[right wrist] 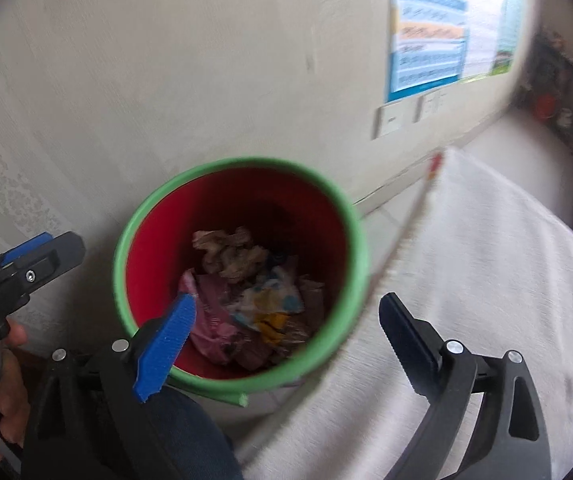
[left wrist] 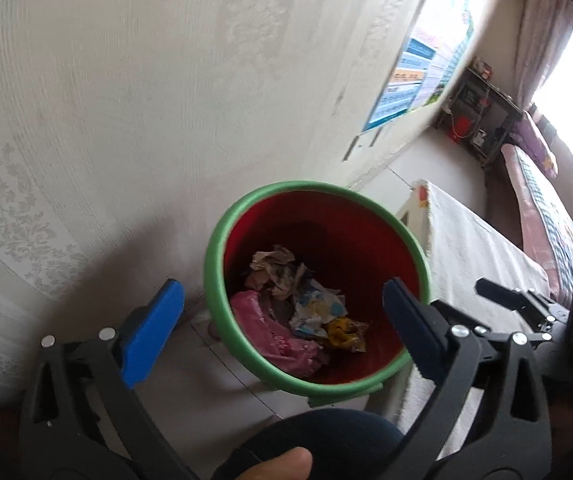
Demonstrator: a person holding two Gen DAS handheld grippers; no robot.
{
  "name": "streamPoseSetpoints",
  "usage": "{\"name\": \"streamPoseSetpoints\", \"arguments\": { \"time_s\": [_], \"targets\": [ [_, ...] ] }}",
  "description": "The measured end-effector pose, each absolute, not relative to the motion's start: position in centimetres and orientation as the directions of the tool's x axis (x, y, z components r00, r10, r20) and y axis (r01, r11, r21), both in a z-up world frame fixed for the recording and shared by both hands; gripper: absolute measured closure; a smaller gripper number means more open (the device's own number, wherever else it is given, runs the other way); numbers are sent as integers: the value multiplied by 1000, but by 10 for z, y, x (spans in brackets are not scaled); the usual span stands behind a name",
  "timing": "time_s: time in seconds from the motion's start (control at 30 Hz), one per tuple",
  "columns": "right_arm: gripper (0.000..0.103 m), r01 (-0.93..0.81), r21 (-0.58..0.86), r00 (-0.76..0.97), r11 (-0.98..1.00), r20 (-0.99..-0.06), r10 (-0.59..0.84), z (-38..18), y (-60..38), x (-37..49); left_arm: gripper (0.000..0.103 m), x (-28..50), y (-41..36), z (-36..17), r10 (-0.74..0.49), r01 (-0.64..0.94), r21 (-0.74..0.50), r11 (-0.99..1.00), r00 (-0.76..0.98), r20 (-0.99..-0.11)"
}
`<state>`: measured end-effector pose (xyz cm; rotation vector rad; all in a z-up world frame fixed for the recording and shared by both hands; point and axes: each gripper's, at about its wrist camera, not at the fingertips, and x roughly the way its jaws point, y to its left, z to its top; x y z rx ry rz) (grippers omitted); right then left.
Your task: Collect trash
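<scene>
Left side first: patterned wall fills that edge in both wrist views. My left gripper hangs above the bin with its jaws released and spread wide, nothing between them; its left pad sits outside the rim, its right pad over the bin's near right edge. Moving right, one bin, red inside with a green rim, stands on the floor against the wall and just beside a white cloth-covered surface. Trash count inside, best I can tell: one tan crumpled paper, one pink bag, one white-and-blue wrapper, one yellow wrapper; other scraps too blurred to count. Right gripper is likewise unclenched and empty, hovering over the near rim. My judgement: the collected trash already lies in the bin, so the step in hand is a release and pull-back. To do it well I would keep both jaws wide, lift straight up clear of the rim, and avoid knocking the bin. Further right: one poster on the wall. Grippers: two, both empty.
</scene>
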<state>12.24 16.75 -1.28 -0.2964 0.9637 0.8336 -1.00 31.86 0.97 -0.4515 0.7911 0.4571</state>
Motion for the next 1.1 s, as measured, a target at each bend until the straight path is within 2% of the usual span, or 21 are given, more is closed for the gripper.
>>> {"name": "streamPoseSetpoints", "arguments": {
  "time_s": [0.13,0.33,0.43,0.7,1.1],
  "targets": [
    [12,-672,149,357,725,-793,494,1,118,123,5,-6,279,22,256,-517,-155,842,636,-728],
    [11,-571,136,461,810,-763,453,15,37,120,5,14,210,26,167,-403,-166,900,670,-723],
    [7,-502,109,525,858,-750,402,20,-13,116,5,22,178,26,148,-367,-157,917,677,-720],
    [7,-333,45,639,942,-723,260,26,-122,101,5,37,98,22,53,-234,-162,959,706,-706],
    [7,-190,-4,752,982,-644,143,9,-192,65,5,28,18,0,12,-92,-86,992,744,-668]
  ]
}}
